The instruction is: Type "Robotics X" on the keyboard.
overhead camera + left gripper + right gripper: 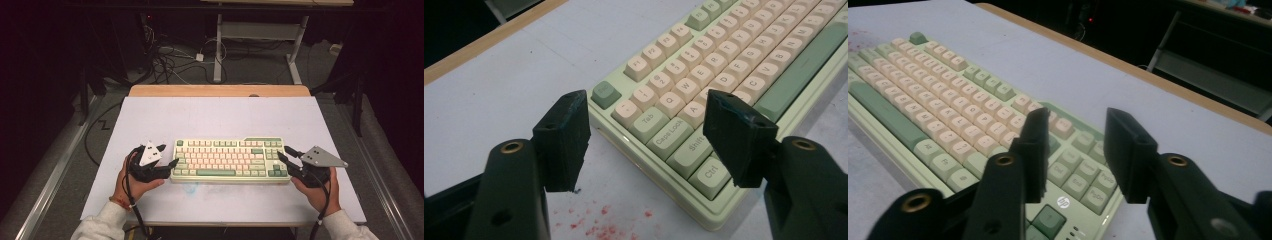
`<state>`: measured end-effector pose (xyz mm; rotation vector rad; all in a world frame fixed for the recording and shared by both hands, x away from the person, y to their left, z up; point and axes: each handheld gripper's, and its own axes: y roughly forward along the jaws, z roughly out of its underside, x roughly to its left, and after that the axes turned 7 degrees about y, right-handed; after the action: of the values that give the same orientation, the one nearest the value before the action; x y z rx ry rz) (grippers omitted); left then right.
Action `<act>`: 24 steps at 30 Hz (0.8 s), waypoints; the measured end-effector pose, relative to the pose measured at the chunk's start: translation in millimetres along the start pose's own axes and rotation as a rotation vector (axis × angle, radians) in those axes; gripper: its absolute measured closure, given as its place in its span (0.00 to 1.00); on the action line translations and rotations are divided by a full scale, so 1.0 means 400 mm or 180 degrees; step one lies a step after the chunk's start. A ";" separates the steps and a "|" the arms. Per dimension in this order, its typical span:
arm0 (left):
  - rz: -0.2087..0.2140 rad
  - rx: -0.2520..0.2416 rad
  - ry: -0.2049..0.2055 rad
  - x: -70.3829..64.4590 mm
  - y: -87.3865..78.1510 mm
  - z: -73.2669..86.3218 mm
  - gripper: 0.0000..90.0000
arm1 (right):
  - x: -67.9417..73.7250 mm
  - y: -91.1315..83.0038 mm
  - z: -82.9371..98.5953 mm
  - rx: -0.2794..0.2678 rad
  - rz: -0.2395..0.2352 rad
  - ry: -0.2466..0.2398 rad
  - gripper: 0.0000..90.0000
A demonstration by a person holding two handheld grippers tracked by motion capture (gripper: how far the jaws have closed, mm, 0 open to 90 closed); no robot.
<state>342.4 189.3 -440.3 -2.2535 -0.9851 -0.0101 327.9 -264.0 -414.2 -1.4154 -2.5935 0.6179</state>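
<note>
Black jaws of the left gripper (644, 135) stand apart with nothing between them, hovering at the left end of the keyboard (230, 159), and the right gripper (1075, 150) is likewise spread and empty at its right end. Green-and-cream, the keyboard lies near the front middle of the table (210, 117), between the two hands. Red specks (599, 222) mark the tabletop just near of its left corner.

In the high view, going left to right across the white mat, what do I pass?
Left hand → left gripper, jaws open at the keyboard's left end → keyboard → right gripper, jaws open at its right end → right hand.
</note>
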 end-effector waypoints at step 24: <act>0.0081 0.0010 0.0037 -0.010 0.031 -0.039 0.31 | 0.072 0.128 0.010 0.0644 -0.0475 -0.0306 1.00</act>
<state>351.6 171.5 -436.2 -2.2605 -0.9496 -0.0105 350.8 -216.8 -441.1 -1.1471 -2.5897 0.9162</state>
